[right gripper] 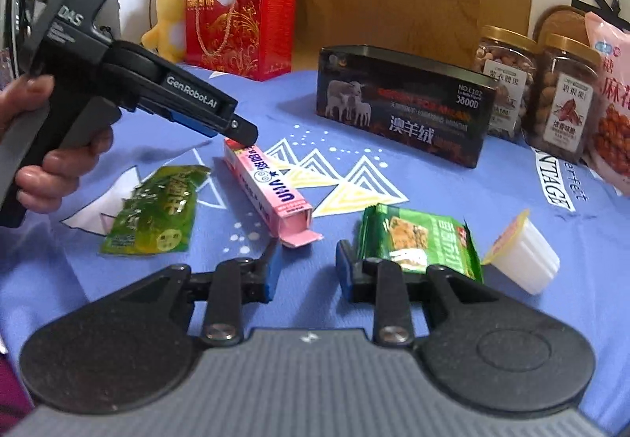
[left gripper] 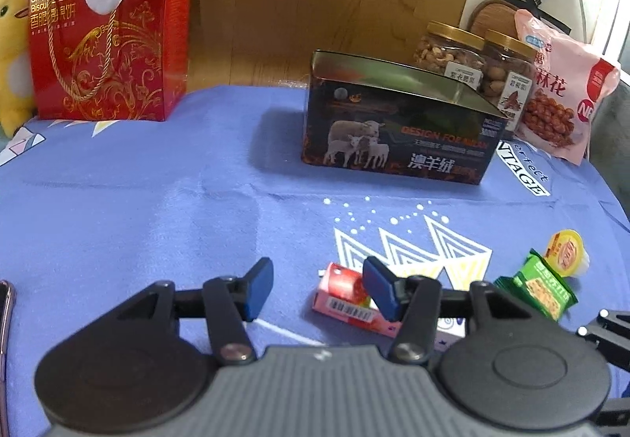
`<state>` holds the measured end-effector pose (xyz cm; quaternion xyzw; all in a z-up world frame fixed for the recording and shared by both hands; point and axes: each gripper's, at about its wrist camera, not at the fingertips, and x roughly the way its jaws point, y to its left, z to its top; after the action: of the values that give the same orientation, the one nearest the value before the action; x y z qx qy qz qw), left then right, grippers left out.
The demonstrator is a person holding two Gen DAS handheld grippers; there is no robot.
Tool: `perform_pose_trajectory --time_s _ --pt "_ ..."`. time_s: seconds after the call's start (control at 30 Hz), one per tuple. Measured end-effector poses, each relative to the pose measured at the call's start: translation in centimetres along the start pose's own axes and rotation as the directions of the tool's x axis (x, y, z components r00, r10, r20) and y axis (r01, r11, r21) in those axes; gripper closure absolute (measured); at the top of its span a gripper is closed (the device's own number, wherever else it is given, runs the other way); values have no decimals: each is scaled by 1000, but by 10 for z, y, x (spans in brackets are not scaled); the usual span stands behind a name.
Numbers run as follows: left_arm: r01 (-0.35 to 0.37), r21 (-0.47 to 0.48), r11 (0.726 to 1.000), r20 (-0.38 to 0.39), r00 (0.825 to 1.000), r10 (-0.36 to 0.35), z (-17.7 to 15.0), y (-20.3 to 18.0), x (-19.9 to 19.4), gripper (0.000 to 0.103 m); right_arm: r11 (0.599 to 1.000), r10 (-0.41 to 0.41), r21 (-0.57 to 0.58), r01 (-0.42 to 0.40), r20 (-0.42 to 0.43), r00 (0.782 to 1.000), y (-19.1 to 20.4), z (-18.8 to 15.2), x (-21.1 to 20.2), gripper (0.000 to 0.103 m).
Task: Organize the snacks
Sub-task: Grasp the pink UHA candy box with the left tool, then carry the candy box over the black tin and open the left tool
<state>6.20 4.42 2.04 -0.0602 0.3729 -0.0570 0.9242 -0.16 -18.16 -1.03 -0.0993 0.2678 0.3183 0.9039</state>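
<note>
A pink snack box [left gripper: 350,297] [right gripper: 267,186] lies on the blue cloth, its end flap open. My left gripper [left gripper: 319,289] is open just above its far end, its right finger over the box; it shows from the side in the right wrist view [right gripper: 242,133]. A green cracker packet [right gripper: 417,238] [left gripper: 539,289] and a jelly cup [right gripper: 523,251] [left gripper: 567,251] lie to the right. A green pouch [right gripper: 155,212] lies left. My right gripper [right gripper: 305,269] is open and empty, just short of the cracker packet. An open dark tin [left gripper: 397,118] [right gripper: 405,102] stands behind.
A red biscuit gift box [left gripper: 110,39] with plush toys stands at the back left. Two nut jars [right gripper: 531,82] and a pink snack bag [left gripper: 563,90] stand at the back right beside the tin. A phone edge [left gripper: 6,315] lies at the far left.
</note>
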Motion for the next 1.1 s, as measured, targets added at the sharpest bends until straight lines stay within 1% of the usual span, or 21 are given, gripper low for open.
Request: perform_pose_trajectory --time_s 0.13,0.17,0.23,0.27,0.33,0.47,0.57,0.63,0.73,0.83,0.9,1.0,1.07,1.1 --pt "36 2 999 -14 999 -36 0 -1 2 53 998 63 19 -63 -37 997 -1 -2 5 71" --pt "52 -4 999 -18 998 -52 -1 -1 2 56 998 60 13 -59 -30 998 1 -1 8 71" --pt "115 -50 992 -38 992 -117 -2 0 4 58 999 52 7 -51 -16 999 3 5 16 72" --pt "131 -62 989 -43 990 -134 -3 0 4 58 998 60 13 -60 -11 998 2 8 19 72" --pt "106 -44 993 -32 994 -107 -5 -6 2 58 1000 29 3 -29 -11 1000 4 11 27 73" --pt "115 -67 991 -41 992 -118 -4 -9 -3 58 1000 -5 10 5 0 1000 -2 15 28 76" --pt "120 -51 991 0 993 -120 5 -15 -15 60 1000 -20 14 20 39 999 -8 21 22 76" --pt "116 -31 993 41 993 -115 17 -20 -23 60 1000 -28 6 28 78 997 -12 30 17 76" --pt "111 7 994 96 989 -111 44 -28 -27 60 999 -53 -8 54 140 989 -22 47 18 76" --pt "101 38 994 153 983 -106 79 -36 -20 60 997 -78 -3 80 189 979 -39 73 26 76" --pt "99 44 994 178 978 -105 104 -39 -7 59 995 -100 9 101 209 973 -54 92 38 76" --pt "98 4 995 169 981 -97 137 -33 28 58 992 -123 24 121 197 973 -74 115 67 76" --pt "95 -31 995 151 985 -89 150 -27 52 59 990 -142 30 138 168 975 -86 124 88 76" --pt "90 -42 995 146 986 -83 155 -26 64 59 989 -146 42 141 151 978 -92 129 99 73"
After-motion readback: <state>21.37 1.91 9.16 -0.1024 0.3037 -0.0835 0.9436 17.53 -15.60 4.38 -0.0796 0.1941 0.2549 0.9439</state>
